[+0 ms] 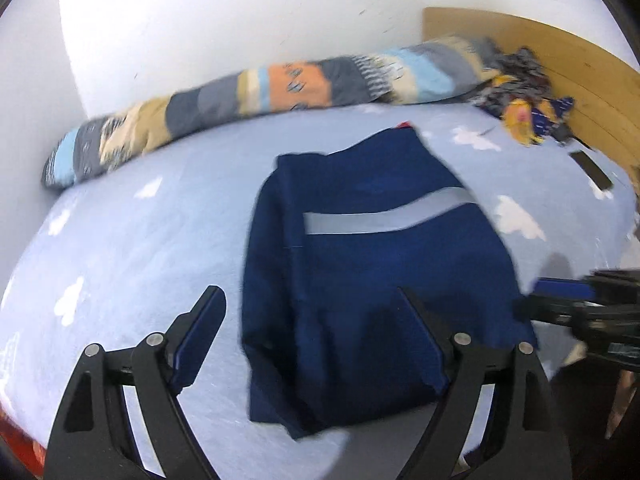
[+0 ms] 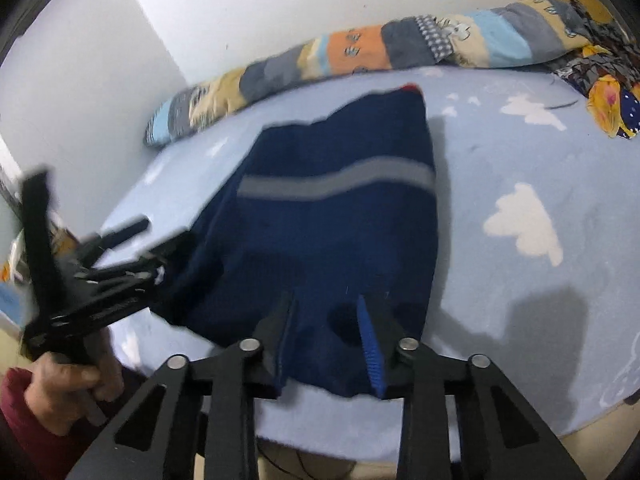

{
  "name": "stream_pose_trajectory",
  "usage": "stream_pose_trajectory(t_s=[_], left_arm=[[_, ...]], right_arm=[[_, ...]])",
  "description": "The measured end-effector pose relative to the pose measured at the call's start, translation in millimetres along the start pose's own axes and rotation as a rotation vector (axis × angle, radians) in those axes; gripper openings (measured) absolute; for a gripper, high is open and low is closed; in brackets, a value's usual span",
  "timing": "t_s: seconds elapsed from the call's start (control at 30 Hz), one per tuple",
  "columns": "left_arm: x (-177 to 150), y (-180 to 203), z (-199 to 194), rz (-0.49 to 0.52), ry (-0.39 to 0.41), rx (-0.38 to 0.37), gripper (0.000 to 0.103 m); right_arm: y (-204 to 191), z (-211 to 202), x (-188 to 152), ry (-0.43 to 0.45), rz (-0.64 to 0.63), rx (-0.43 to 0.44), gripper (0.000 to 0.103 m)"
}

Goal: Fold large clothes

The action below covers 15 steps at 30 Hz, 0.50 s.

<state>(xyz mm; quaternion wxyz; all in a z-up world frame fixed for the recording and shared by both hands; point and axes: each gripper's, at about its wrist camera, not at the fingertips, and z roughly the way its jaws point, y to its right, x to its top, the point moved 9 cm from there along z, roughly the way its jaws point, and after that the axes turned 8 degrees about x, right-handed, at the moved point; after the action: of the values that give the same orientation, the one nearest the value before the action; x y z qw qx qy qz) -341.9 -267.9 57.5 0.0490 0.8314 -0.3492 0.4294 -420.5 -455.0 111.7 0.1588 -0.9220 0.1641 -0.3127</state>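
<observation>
A navy blue garment [image 1: 372,276] with a grey stripe lies folded on the light blue bed sheet [image 1: 140,248]. It also shows in the right wrist view [image 2: 328,220]. My left gripper [image 1: 310,300] is open, its fingers wide apart above the garment's near left edge, holding nothing. It also shows at the left of the right wrist view [image 2: 132,240]. My right gripper [image 2: 326,304] is open above the garment's near edge, with cloth lying between its fingers. It also shows at the right edge of the left wrist view [image 1: 560,296].
A rolled patchwork quilt [image 1: 260,96] lies along the white wall at the back of the bed. A wooden headboard [image 1: 560,64] and a bunched dark and yellow cloth [image 1: 524,108] are at the far right. A dark flat object [image 1: 592,168] lies near the headboard.
</observation>
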Motion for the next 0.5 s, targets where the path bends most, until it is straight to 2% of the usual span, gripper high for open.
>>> stream_pose_trajectory(t_s=[0.07, 0.13, 0.23, 0.3, 0.4, 0.5], left_arm=[[-5.5, 10.0, 3.7, 0.023, -0.006, -0.035, 0.086], [-11.0, 20.1, 19.9, 0.037, -0.06, -0.055, 0.086], [-28.1, 23.9, 50.6, 0.025, -0.171, -0.056, 0.086], [-40.8, 17.6, 70.0, 0.004, -0.227, -0.025, 0.087], [-46.2, 13.6, 77.4, -0.038, -0.246, -0.055, 0.088], [-46.8, 13.0, 76.3, -0.034, -0.238, -0.05, 0.088]], right_arm=[[-1.1, 5.6, -5.7, -0.02, -0.014, -0.011, 0.029], [2.0, 9.2, -11.7, -0.04, -0.02, -0.031, 0.029], [5.9, 18.3, -21.2, -0.083, -0.003, -0.048, 0.029], [10.2, 24.1, -25.4, -0.104, 0.013, -0.047, 0.03], [17.2, 33.6, -32.6, -0.139, 0.039, -0.045, 0.03], [20.4, 41.3, -36.4, -0.159, 0.043, -0.041, 0.031]])
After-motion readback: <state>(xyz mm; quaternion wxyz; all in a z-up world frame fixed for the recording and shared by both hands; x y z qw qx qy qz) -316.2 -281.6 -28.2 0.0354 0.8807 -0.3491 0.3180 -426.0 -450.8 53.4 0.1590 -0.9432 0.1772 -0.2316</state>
